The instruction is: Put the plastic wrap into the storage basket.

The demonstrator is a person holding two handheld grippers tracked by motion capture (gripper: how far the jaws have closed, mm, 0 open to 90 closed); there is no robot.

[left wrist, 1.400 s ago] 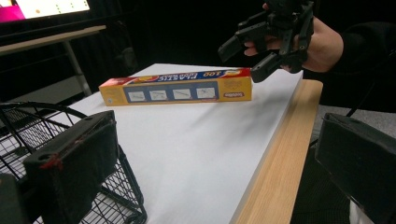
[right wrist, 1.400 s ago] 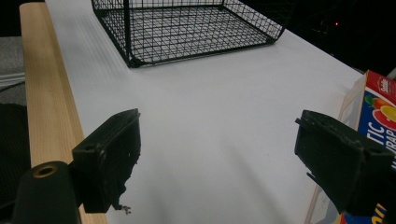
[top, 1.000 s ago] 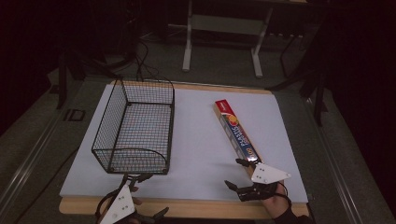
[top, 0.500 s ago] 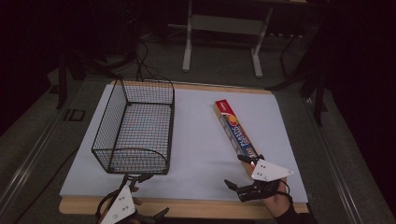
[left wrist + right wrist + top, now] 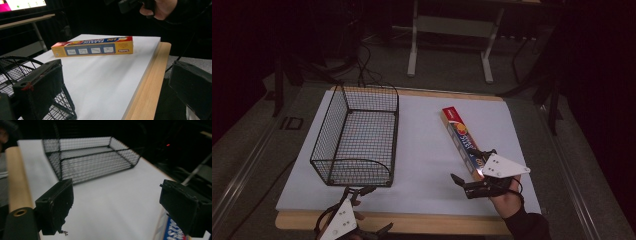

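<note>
A long yellow and blue box of plastic wrap (image 5: 460, 138) lies on the white table top (image 5: 427, 160), right of centre, running front to back. My right gripper (image 5: 469, 167) is open at the box's near end, one jaw over the box and one to its left. Its own view shows the jaws wide apart (image 5: 120, 207) with a corner of the box (image 5: 172, 232) by the right jaw. A black wire basket (image 5: 357, 137) stands at the left. My left gripper (image 5: 374, 210) is open at the front edge, just before the basket, holding nothing (image 5: 115, 85).
A wooden strip (image 5: 412, 222) borders the table's front edge. In the left gripper view the box (image 5: 92, 47) lies across the white top, the basket (image 5: 15, 65) is at the left, and the other hand (image 5: 162, 7) is at the top. Behind the table stands a metal frame (image 5: 452, 30).
My right gripper has moved a little forward, over the box's near end. The left gripper, box and basket have stayed where they were.
</note>
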